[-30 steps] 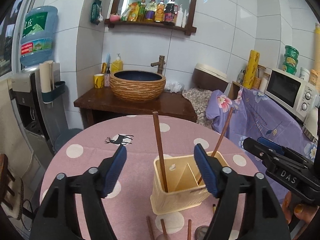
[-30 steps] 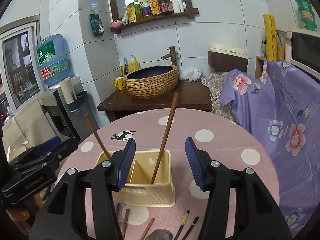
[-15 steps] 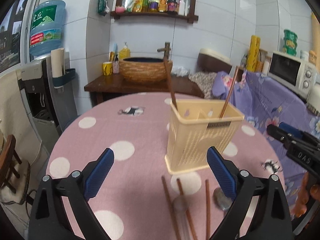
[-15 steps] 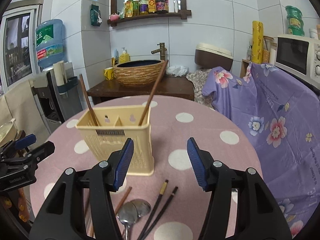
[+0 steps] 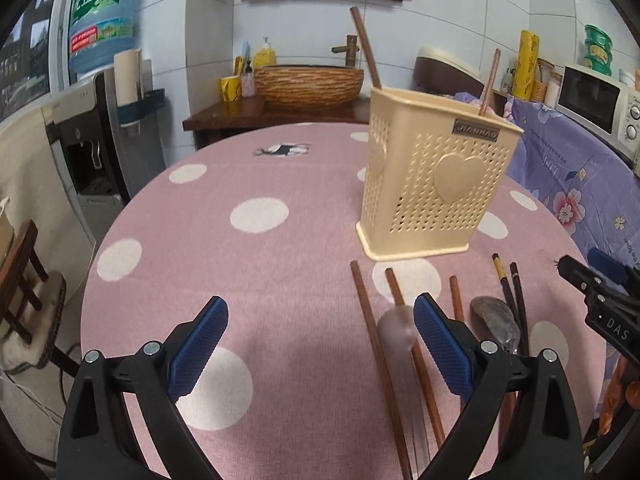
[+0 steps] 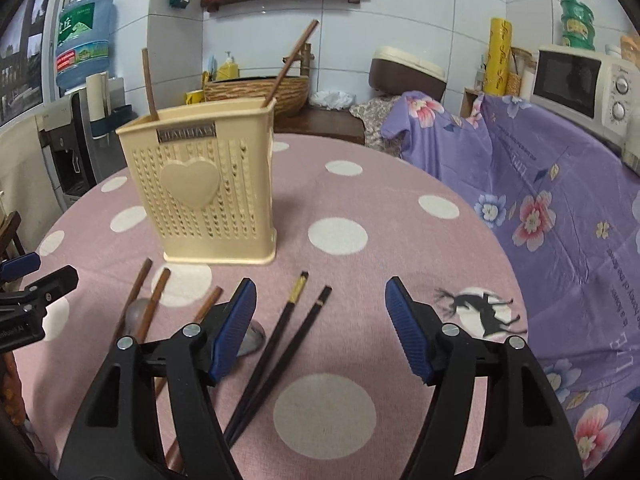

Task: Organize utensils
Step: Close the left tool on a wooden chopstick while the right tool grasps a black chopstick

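Cream plastic utensil holder badged "JIANHAO", left gripper and right gripper jaws apart, empty, "DAS" on right gripper.

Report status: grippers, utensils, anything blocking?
Left gripper and right gripper open, empty. Two chopsticks in holder; black chopsticks, spoon on table. Nothing blocking.

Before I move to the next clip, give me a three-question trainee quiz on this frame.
1. True or false: the left gripper grips a chopstick.
2. How many brown chopsticks stand in the cream utensil holder?
3. The black chopstick pair lies: A) in the holder, B) on the table between the right gripper fingers in its view, C) on the purple cloth.

Key: 1 false, both grippers are open and empty. 2 two. 3 B.
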Demonstrator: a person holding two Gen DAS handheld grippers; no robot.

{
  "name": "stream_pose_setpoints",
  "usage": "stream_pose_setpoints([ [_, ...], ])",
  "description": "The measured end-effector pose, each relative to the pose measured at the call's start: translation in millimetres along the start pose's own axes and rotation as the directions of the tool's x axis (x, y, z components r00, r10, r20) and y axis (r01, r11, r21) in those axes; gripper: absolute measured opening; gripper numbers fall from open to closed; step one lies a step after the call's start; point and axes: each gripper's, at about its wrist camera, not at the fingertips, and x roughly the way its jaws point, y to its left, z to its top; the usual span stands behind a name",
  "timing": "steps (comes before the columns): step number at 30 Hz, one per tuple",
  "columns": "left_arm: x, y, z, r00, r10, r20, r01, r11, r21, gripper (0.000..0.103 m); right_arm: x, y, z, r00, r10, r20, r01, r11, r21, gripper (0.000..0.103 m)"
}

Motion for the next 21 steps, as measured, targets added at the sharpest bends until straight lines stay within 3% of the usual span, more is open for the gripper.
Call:
stream_pose_setpoints([
  [3, 3.6, 1.9, -5.8, 1.000, 0.004, -0.023, -0.004, 1.000, -0.004, 0.092, 6.4, -6.6, -8.4, 0.999, 0.008, -0.043, -0.007, 0.999, 0.038, 0.067],
  [10, 11.2, 10.1, -15.3, 0.997, 0.000, -0.076, -0.002, 1.000, -0.026, 0.077, 13.5, -11.1, -24.5, 0.994, -0.002, -0.105, 0.009, 0.998, 0.065, 0.067],
  [21, 25.5, -3.4, -16.5, 0.986, -0.081, -0.147, 0.079, 0.997, -0.021, 0.051, 20.5, -13.1, -33.6, 0.989, 0.002, -0.148, 0.010, 0.997, 0.079, 0.063],
])
